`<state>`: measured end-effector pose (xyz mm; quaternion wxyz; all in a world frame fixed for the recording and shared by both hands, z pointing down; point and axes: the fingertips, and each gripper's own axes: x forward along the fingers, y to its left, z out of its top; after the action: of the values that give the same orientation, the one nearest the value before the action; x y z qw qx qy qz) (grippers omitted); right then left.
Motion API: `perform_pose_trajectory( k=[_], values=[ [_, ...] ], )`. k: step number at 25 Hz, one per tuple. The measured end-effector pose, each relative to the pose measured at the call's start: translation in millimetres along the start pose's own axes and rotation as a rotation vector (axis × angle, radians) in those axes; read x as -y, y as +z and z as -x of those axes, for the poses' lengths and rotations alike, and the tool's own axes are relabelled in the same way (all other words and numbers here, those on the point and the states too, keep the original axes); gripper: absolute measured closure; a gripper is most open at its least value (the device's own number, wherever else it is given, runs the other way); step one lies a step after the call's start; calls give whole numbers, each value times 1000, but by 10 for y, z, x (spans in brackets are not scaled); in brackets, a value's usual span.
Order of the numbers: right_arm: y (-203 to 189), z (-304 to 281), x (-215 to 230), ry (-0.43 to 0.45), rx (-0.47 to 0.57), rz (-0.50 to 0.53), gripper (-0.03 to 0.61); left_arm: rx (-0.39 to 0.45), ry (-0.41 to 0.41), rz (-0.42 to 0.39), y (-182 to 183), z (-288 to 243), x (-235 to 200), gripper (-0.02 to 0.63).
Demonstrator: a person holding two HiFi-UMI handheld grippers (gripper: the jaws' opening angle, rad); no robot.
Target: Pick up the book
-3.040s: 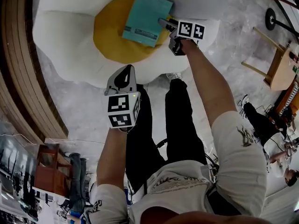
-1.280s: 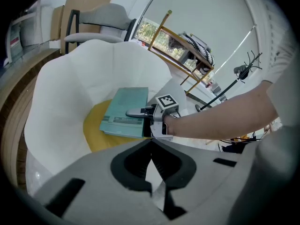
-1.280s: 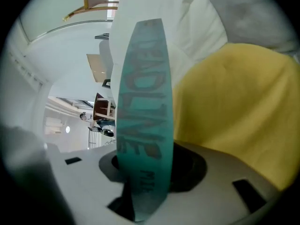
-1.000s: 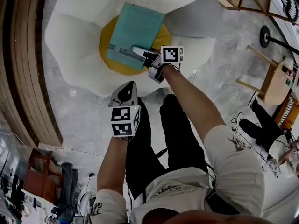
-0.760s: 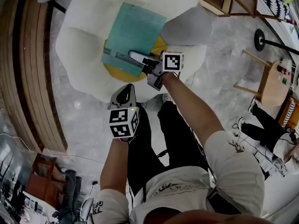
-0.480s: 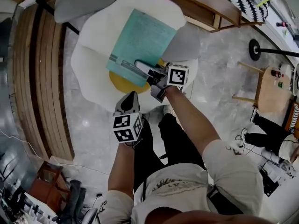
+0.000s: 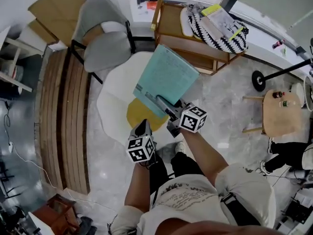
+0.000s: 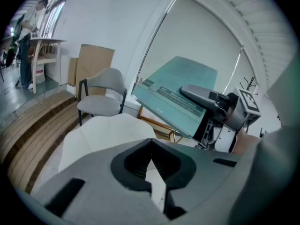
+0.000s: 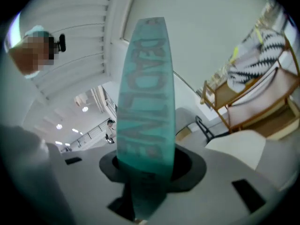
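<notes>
The teal book (image 7: 168, 77) hangs in the air above the white flower-shaped seat (image 7: 115, 99) and its yellow centre (image 7: 138, 115). My right gripper (image 7: 162, 103) is shut on the book's near edge, one jaw lying across the cover. In the right gripper view the book (image 9: 145, 93) stands on edge between the jaws of that gripper (image 9: 143, 172). The left gripper view shows the book (image 8: 180, 93) tilted, with the right gripper (image 8: 199, 93) clamped on it. My left gripper (image 7: 143, 127) hovers lower and nearer, shut and empty (image 8: 151, 156).
A grey chair (image 7: 100, 28) stands behind the seat. A wooden rack (image 7: 195, 35) holds a striped cushion (image 7: 215, 26). At the right are a small wooden table (image 7: 281, 112) and a lamp base (image 7: 258, 81). Wooden steps (image 7: 63, 121) run along the left.
The right gripper has lifted the book well clear of the yellow centre and turned it. The left gripper has risen too, still empty.
</notes>
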<state>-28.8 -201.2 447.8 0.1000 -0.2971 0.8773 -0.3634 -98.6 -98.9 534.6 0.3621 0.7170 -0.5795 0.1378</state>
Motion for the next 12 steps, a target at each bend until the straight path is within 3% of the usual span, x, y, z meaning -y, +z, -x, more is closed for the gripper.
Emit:
perform_pose_trajectory(
  k=[6,12],
  values=[
    [842,386,-485,-166,92,382,410,141,20,-94,820,411,270,595],
    [1378,642,-906,-370,166,588,410,304,-14,-173,1627,824,756,595]
  ],
)
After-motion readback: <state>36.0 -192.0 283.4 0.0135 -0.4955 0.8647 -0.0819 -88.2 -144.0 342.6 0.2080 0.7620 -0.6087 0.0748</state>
